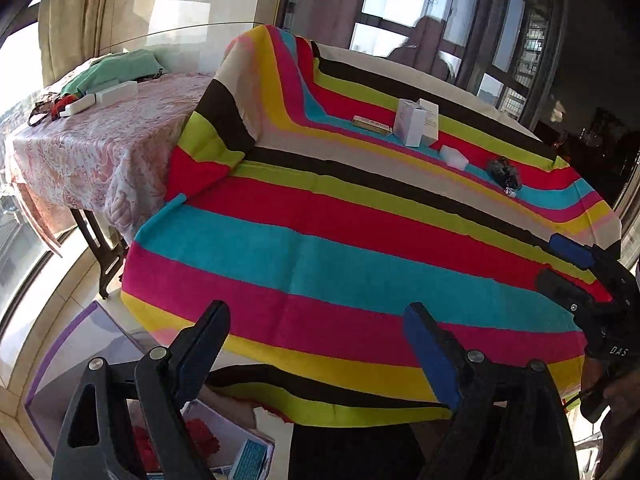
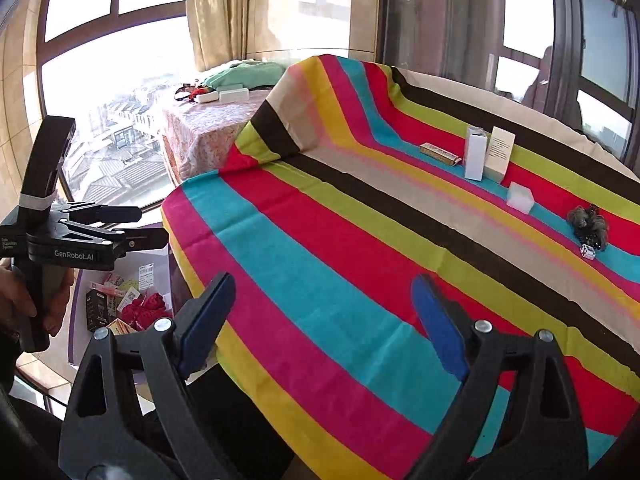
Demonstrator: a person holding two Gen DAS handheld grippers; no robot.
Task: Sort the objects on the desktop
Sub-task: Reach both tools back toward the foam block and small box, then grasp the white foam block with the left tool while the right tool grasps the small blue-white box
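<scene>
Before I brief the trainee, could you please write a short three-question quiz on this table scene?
1. True or false: the left gripper holds a box.
2. Which lies nearest the dark bundle? A) flat packet B) white block C) die
3. How many boxes stand upright on the striped cloth?

Key: 1. False; both it and the right gripper are open and empty. 2. C. 3. Two, the white box and the printed box, side by side.

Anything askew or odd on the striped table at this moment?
Mildly: the striped cloth is bunched into a raised fold at its far corner instead of lying flat. Both white boxes stand upright; nothing looks spilled or damaged.
</scene>
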